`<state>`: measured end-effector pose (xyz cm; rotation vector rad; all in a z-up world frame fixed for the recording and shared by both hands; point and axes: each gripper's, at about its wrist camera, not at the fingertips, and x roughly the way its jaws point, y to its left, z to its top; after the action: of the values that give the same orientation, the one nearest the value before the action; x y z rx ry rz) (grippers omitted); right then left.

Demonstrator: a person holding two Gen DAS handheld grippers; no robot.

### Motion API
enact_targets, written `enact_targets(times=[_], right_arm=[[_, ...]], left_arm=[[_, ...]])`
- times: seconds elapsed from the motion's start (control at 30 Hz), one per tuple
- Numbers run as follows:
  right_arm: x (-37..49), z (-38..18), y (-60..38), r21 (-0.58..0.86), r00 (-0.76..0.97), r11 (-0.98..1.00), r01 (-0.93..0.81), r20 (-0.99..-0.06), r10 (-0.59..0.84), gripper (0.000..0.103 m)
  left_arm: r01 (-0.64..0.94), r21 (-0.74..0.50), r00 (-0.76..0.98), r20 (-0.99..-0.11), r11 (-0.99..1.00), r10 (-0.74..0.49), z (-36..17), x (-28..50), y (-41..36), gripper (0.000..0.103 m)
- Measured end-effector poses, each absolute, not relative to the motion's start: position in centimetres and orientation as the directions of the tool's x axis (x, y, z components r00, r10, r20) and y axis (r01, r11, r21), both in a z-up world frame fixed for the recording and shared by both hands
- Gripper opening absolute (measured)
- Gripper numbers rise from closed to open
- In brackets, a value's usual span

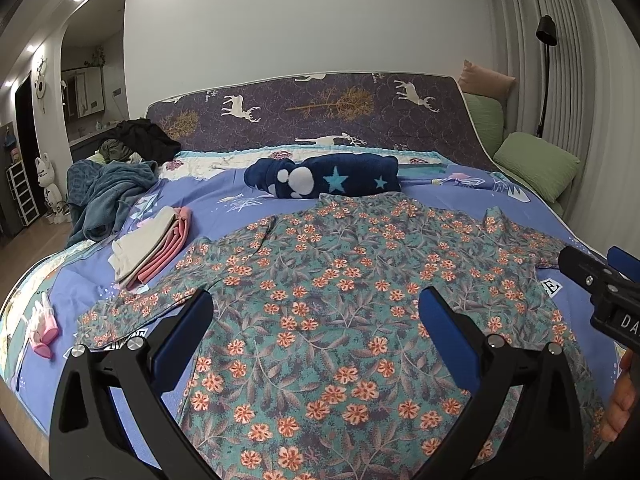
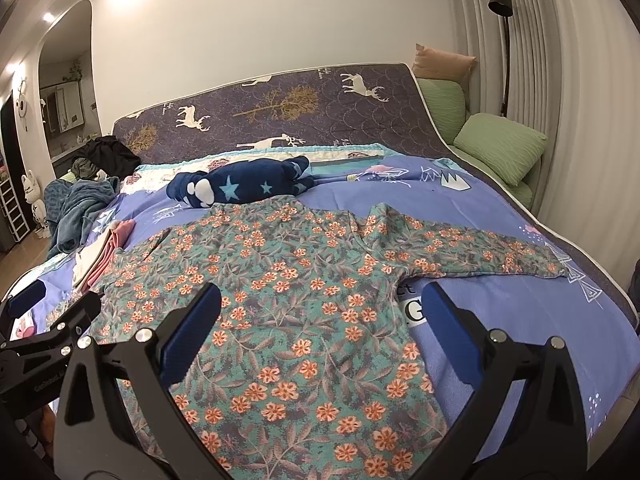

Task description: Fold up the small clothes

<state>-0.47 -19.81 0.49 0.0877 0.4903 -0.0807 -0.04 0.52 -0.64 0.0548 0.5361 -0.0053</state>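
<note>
A teal long-sleeved shirt with orange flowers (image 1: 332,300) lies spread flat on the blue bedsheet, sleeves out to both sides; it also shows in the right wrist view (image 2: 288,300). My left gripper (image 1: 316,312) is open and empty, hovering over the shirt's lower middle. My right gripper (image 2: 320,308) is open and empty over the shirt's right hem side, its right finger (image 2: 452,336) above bare sheet. The right gripper shows at the right edge of the left wrist view (image 1: 600,280), and the left gripper at the left edge of the right wrist view (image 2: 52,328).
A stack of folded white and pink clothes (image 1: 156,248) lies left of the shirt. A navy star-patterned bundle (image 1: 328,178) lies behind it. A heap of blue and black clothes (image 1: 108,184) sits far left. Pink socks (image 1: 44,328) lie near the left edge. Green cushions (image 1: 536,164) are at right.
</note>
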Motion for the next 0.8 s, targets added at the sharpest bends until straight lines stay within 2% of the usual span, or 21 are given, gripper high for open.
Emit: enact_targets(times=[0.4, 0.8], right_arm=[[-0.44, 0.41, -19.66, 0.063, 0.877, 0.993, 0.098, -0.476, -0.056, 0.101], [-0.41, 0.44, -19.62, 0.063, 0.877, 0.993, 0.098, -0.477, -0.056, 0.101]], left_arm=[[0.016, 0.051, 0.874, -0.485, 0.999, 0.01, -0.87, -0.15, 0.86, 0.102], [0.018, 0.048, 0.868, -0.497, 0.999, 0.008, -1.1, -0.04, 1.04, 0.102]])
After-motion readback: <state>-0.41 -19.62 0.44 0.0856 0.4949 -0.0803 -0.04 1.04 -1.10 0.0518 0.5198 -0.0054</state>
